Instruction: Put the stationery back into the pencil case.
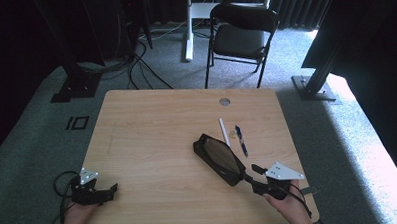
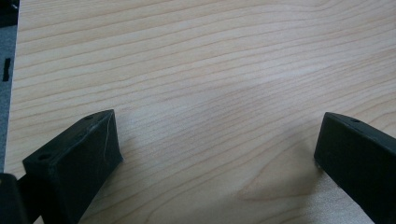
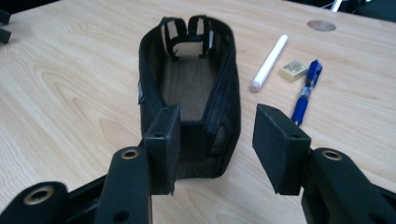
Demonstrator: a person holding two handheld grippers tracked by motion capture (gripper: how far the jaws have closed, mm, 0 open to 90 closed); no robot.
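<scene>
One black mesh pencil case [image 1: 219, 158] lies right of centre, with one white marker [image 1: 224, 132], one blue pen [image 1: 241, 140] and one eraser [image 3: 293, 70] beside it. Both the right gripper [image 3: 217, 140] and the left gripper [image 2: 217, 149] stand released, grasping nothing.

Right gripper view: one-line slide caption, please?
Open right hand-held gripper faces an empty black mesh pencil case; white marker, eraser, blue pen alongside.

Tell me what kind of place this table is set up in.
Probably a lab or office room rigged for recording: a light wooden desk with a cable hole stands on grey carpet, a black folding chair sits behind it, and loose black cables run between dark metal stands.
</scene>
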